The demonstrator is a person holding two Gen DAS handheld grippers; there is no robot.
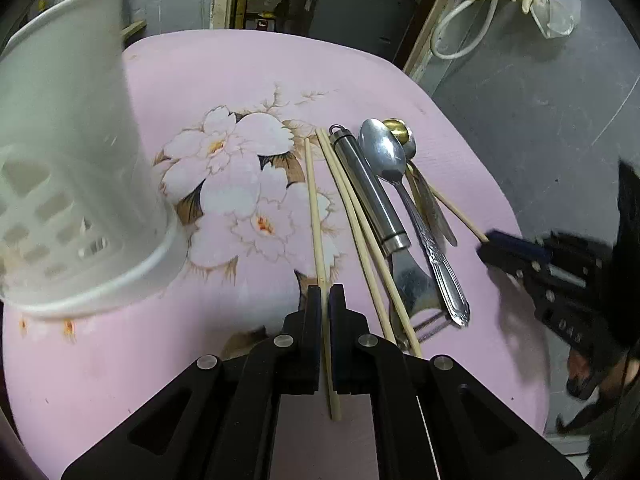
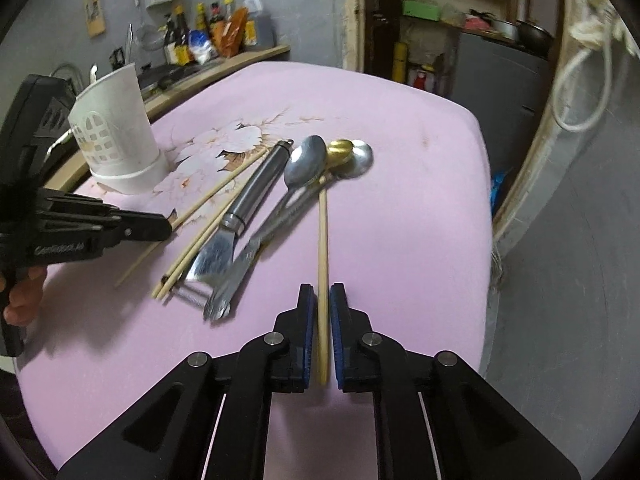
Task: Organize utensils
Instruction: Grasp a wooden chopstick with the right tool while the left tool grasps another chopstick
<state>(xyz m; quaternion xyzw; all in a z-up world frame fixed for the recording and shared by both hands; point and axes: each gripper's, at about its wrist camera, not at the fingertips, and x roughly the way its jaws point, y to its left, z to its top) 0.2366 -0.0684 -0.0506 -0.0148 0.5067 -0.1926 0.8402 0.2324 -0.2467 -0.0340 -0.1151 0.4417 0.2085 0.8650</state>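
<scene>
My left gripper (image 1: 325, 292) is shut on a pale wooden chopstick (image 1: 316, 208) that lies along the pink flowered table (image 1: 240, 64). In the right wrist view my right gripper (image 2: 322, 292) is shut on another chopstick (image 2: 323, 232), whose far end reaches the spoon bowls. Between the two lie a pair of chopsticks (image 1: 360, 232), a steel peeler (image 1: 368, 196), a silver spoon (image 1: 384, 156) and a gold spoon (image 1: 396, 128). A white slotted utensil holder (image 1: 80, 140) stands upright at the left. The left gripper (image 2: 168, 224) shows at the left of the right wrist view, and the right gripper (image 1: 490, 240) at the right of the left wrist view.
The table's right edge (image 2: 486, 200) drops to a grey floor. Bottles (image 2: 216, 28) stand on a ledge behind the holder (image 2: 116, 132). A person's hand (image 2: 20, 296) holds the left gripper's handle. A white cord (image 1: 460, 28) hangs at the far right.
</scene>
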